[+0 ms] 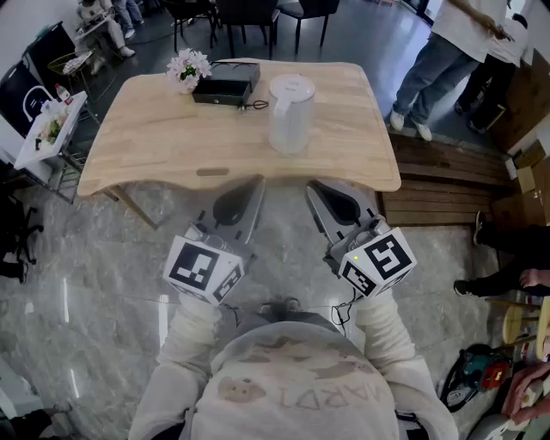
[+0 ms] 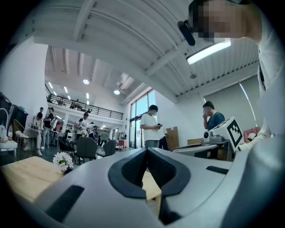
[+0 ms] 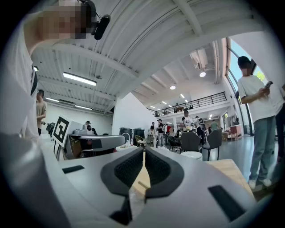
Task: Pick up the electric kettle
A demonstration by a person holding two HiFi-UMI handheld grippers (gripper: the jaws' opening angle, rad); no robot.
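Note:
The white electric kettle point(image 1: 290, 112) stands upright near the middle of the light wooden table point(image 1: 155, 146), towards its far side. Both grippers are held level in front of the table's near edge, short of the kettle. My left gripper point(image 1: 255, 181) is shut with nothing in it, and its tips meet in the left gripper view point(image 2: 147, 150). My right gripper point(image 1: 314, 186) is also shut and empty, tips together in the right gripper view point(image 3: 144, 150). In that view the kettle's white lid point(image 3: 192, 155) shows just right of the jaws, above the table point(image 3: 229, 171).
A black box point(image 1: 225, 84) with a cable and a small bunch of white flowers point(image 1: 187, 67) lie at the table's far edge, left of the kettle. Dark chairs point(image 1: 249, 17) stand behind. People point(image 1: 438, 51) stand at the far right. A white cart point(image 1: 51, 129) is left, and wooden planks point(image 1: 447, 185) lie right.

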